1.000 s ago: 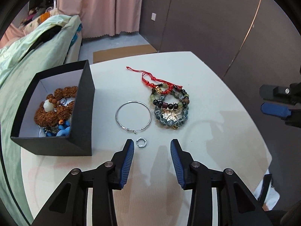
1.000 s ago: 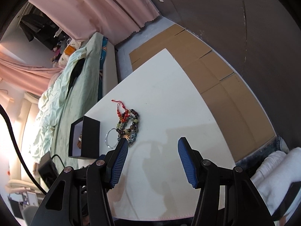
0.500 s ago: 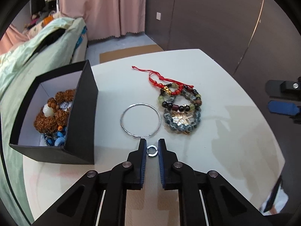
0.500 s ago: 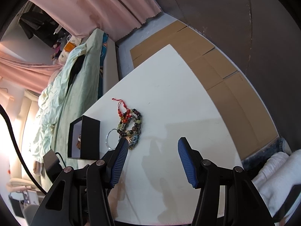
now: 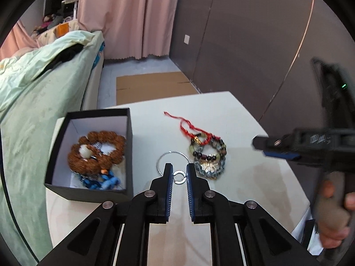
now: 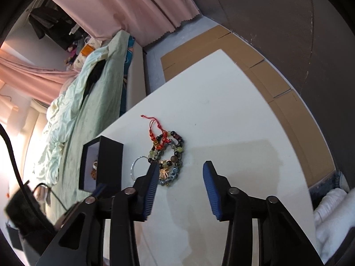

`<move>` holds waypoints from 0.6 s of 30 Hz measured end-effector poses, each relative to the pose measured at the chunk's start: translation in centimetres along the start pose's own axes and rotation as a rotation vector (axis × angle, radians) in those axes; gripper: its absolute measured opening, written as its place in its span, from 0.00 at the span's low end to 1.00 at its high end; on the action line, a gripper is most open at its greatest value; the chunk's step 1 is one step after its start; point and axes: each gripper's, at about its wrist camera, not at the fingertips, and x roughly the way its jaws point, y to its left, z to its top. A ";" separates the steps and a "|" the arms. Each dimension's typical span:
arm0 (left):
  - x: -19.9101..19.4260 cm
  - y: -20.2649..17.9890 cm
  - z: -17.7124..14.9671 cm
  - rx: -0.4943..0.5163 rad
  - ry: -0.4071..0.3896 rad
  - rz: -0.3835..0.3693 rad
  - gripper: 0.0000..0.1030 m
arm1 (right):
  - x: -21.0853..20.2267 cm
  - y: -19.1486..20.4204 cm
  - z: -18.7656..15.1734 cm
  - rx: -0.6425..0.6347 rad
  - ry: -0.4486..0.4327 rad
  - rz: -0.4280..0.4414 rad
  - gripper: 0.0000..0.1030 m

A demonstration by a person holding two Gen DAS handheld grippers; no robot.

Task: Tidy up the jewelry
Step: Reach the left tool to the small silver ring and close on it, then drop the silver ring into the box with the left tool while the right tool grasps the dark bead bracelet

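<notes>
In the left wrist view, the left gripper point(image 5: 179, 177) has its two blue-padded fingers point(image 5: 169, 186) drawn close together, pinching a small silver ring point(image 5: 180, 177) between their tips; the ring looks to be held above the white table point(image 5: 250, 177) rather than lying on it. At about 12 o'clock from the ring, a large thin silver hoop point(image 5: 172, 161) lies flat on the table, its near edge hidden behind the fingertips. At about 2 o'clock from the ring sits a pile of beaded bracelets point(image 5: 209, 159), with a red cord bracelet point(image 5: 188, 128) trailing from it toward 11 o'clock. At about 9 o'clock from the ring stands an open black box point(image 5: 129, 146), holding a brown beaded bracelet point(image 5: 95, 153) and some blue beads point(image 5: 104, 180) at its near edge. The right gripper point(image 5: 277, 149) reaches in from 3 o'clock, held in a hand point(image 5: 332, 210) at the frame's lower right; its spread cannot be judged from here. In the right wrist view, the right gripper point(image 6: 180, 180) hangs over the table point(image 6: 233, 133) with its fingers point(image 6: 210, 188) wide apart and nothing between them. The bracelet pile point(image 6: 170, 157) lies just past its left finger, the red cord point(image 6: 155, 126) at the pile's 11 o'clock end. The hoop point(image 6: 136, 166) is at 9 o'clock from the pile, and the black box point(image 6: 111, 161) is farther out at 9 o'clock.
</notes>
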 end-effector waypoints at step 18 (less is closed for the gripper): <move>-1.4 4.3 2.6 -0.078 -0.054 -0.002 0.12 | 5.2 2.4 1.3 -0.050 0.033 -0.131 0.32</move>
